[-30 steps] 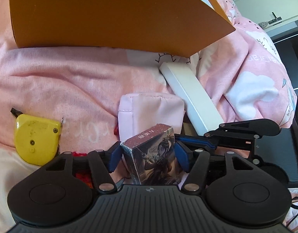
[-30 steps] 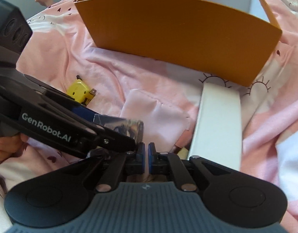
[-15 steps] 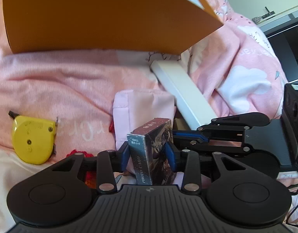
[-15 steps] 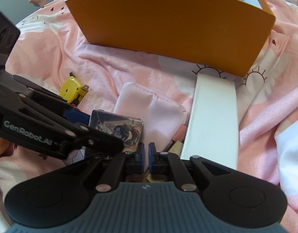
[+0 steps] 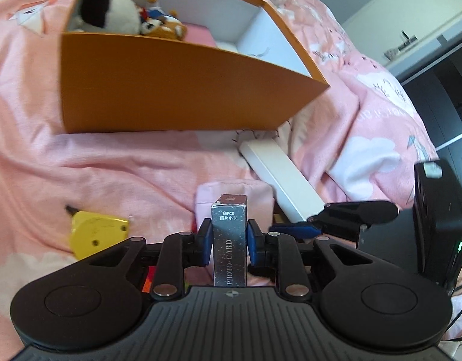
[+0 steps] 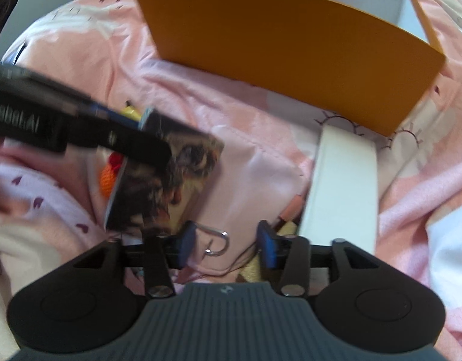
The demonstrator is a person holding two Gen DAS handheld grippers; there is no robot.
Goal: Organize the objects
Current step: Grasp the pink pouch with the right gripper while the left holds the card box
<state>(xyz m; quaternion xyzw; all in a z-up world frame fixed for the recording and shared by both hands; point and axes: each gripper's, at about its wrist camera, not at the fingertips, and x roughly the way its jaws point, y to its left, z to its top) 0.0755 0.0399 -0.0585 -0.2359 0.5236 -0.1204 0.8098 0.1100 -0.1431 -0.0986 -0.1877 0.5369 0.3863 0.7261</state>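
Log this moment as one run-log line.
left claw: shut on photo card box, upright | right claw: open, over pink pouch | orange box: ahead, plush toys inside

Both cameras sit low over the bed (image 5: pixel 116 162), each looking forward along its own claw toward the orange box (image 5: pixel 177 90) (close ahead). They share that box (image 6: pixel 291 45), the white strip (image 6: pixel 342 180) and the pink pouch (image 5: pixel 234 192).
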